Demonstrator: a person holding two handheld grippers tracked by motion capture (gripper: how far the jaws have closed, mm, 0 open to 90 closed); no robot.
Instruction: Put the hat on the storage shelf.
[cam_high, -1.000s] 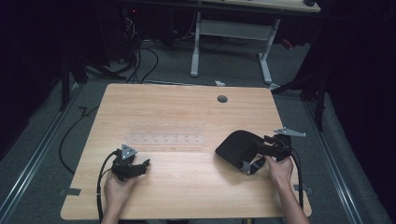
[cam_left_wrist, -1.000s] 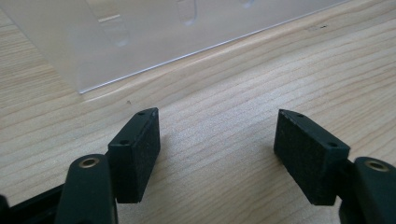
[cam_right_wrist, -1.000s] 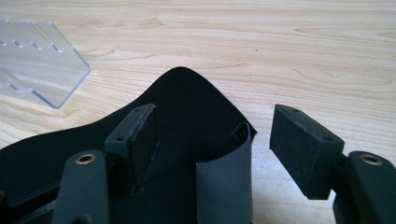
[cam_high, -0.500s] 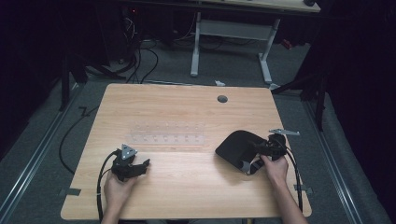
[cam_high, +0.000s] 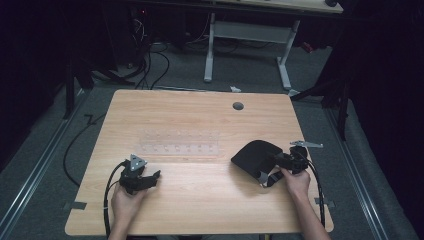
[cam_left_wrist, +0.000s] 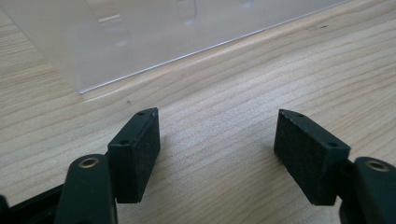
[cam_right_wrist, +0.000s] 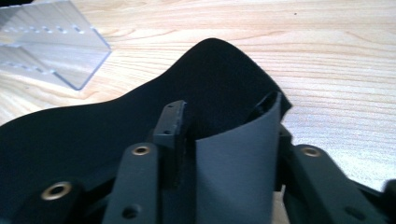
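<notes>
Over by the table's (cam_high: 200, 125) right edge, the right gripper's (cam_high: 272, 167) jaws have been closing around the black pad's (cam_high: 252, 155) curled flap; the left gripper (cam_left_wrist: 217, 149) rests with its jaws apart.

Left gripper (cam_high: 150, 178) jaws apart, right gripper (cam_high: 270, 161) jaws closing

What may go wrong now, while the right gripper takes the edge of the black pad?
The right gripper has just been closing its jaws on a curled grey flap of the black pad; so thin an edge may slip out. If dragged, the pad might hit the clear plastic rack close by.
</notes>
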